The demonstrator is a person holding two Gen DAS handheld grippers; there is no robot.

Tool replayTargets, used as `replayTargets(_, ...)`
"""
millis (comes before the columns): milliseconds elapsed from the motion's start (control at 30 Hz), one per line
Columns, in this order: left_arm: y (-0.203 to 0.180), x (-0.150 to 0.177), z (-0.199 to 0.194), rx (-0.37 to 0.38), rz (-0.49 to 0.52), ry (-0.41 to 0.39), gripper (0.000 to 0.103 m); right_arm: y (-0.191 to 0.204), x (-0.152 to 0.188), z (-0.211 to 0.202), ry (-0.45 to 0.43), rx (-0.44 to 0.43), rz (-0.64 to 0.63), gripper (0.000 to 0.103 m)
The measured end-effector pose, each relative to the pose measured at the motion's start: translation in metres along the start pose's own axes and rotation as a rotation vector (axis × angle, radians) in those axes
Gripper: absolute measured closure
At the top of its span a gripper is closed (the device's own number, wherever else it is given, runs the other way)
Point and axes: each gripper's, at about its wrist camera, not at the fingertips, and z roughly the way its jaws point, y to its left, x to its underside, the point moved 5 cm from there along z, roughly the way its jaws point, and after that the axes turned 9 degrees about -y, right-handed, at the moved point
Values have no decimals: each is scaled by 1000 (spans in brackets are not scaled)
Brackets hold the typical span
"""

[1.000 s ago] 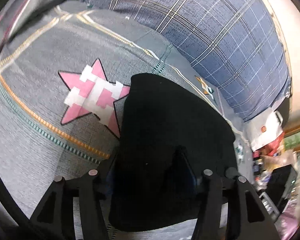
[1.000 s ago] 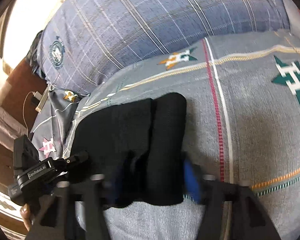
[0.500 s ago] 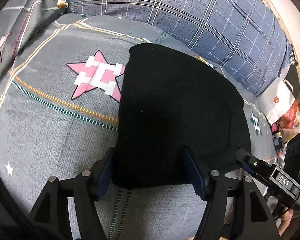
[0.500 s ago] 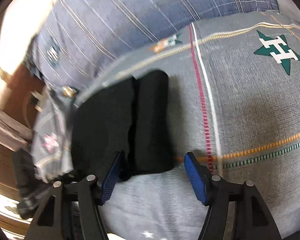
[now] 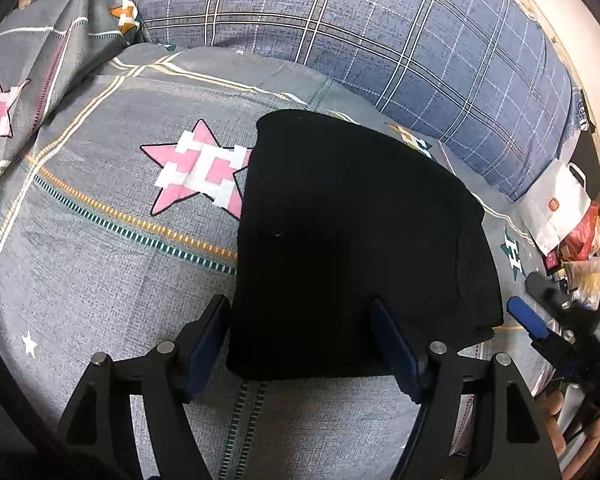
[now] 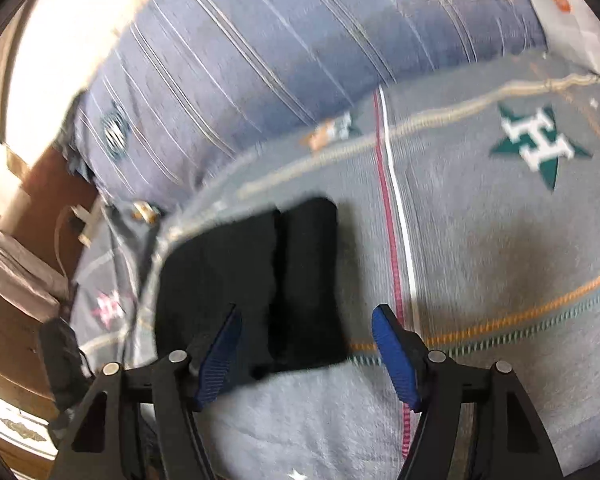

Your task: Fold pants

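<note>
Showing a white "H", a green star [image 6: 540, 145] sits upper right on the bed [image 6: 500, 260]. The folded black pants [image 5: 348, 248] lie mid-frame. Both the left hand-held gripper [image 5: 300, 344] and right hand-held gripper [image 6: 306, 354], spread, have drawn back since earlier.

Black pants [image 5: 352, 240], folded flat
</note>
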Motion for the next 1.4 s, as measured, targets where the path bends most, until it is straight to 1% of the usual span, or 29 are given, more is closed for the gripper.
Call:
replayTargets(67, -3, 2, 2, -5, 6, 7, 29, 4, 3, 9, 21, -22, 4, 27)
replayTargets(133, -7, 1, 2, -17, 22, -4, 29, 9, 6, 21, 40, -5, -8, 27)
replayTargets(200, -14, 2, 2, -29, 47, -11, 29, 11, 9, 34, 57, 33, -35, 27)
replayTargets(233, -15, 3, 2, -33, 56, -12, 29, 10, 13, 42, 87, 88, -59, 27)
replayTargets(300, -14, 3, 3, -30, 51, -7, 29, 9, 24, 44, 124, 114, -96, 27)
replayTargets(367, -13, 2, 6, -19, 30, -3, 29, 8, 29, 40, 136, 143, -129, 27)
replayTargets(467, -12, 3, 7, -19, 31, 3, 29, 1, 34, 34, 166, 150, -108, 27)
replayTargets(533, -13, 4, 9, -29, 40, -2, 28, -3, 37, 35, 175, 134, -84, 27)
replayTargets(567, -13, 4, 9, -28, 36, -7, 28, -2, 37, 34, 169, 128, -99, 29)
replayTargets(600, -13, 4, 9, -29, 32, -11, 29, 3, 38, 34, 166, 96, -113, 44)
replayTargets(633, -14, 4, 8, -26, 23, -23, 30, 8, 38, 33, 157, 81, -120, 50)
replayTargets(667, -14, 4, 7, -24, 23, -32, 33, 11, 38, 32, 150, 83, -130, 55)
replayTargets(700, -13, 3, 6, -26, 24, -39, 38, 15, 39, 30, 147, 75, -146, 63)
replayTargets(733, -13, 3, 3, -26, 21, -50, 42, 18, 39, 27, 142, 70, -157, 65)
replayTargets(767, -11, 0, -2, -18, 9, -66, 51, 20, 38, 26, 139, 64, -155, 69)
replayTargets(800, -9, -2, -5, -11, -4, -81, 55, 22, 38, 23, 137, 53, -155, 71)
replayTargets(867, -5, -6, -7, 4, -29, -91, 55, 25, 37, 18, 129, 39, -158, 72)
replayTargets(933, -2, -4, 0, -16, -34, -65, 54, 20, 40, 20, 146, 31, -128, 72)
replayTargets(967, -1, -3, 1, -24, -30, -61, 52, 17, 42, 24, 162, 32, -120, 72)
replayTargets(1000, -2, -4, 2, -27, -27, -62, 52, 15, 42, 27, 170, 26, -107, 69)
replayTargets(1067, -6, -6, -2, -28, -7, -72, 51, 11, 38, 25, 165, -12, -46, 67)
replayTargets(1133, -8, -11, -9, -47, 11, -87, 50, 11, 30, 18, 141, -46, -15, 66)
replayTargets(1167, -9, -14, -13, -45, 13, -94, 50, 12, 27, 14, 123, -52, -20, 64)
replayTargets(1200, -11, -17, -17, -38, 21, -101, 48, 14, 23, 9, 93, -53, -40, 49)
replayTargets(1233, -12, -22, -22, -30, 30, -111, 46, 16, 20, 6, 68, -47, -58, 37)
replayTargets(1267, -11, -27, -24, -26, 35, -119, 40, 18, 16, 0, 27, -26, -84, 20)
replayTargets(1300, -13, -35, -30, -19, 42, -134, 35, 21, 12, -5, -4, -17, -106, 18)
replayTargets(1367, -17, -50, -32, -14, 50, -140, 32, 26, 5, -9, -12, -33, -116, 18)
replayTargets(1400, -19, -60, -31, -12, 60, -132, 32, 28, 1, -8, 1, -35, -110, 18)
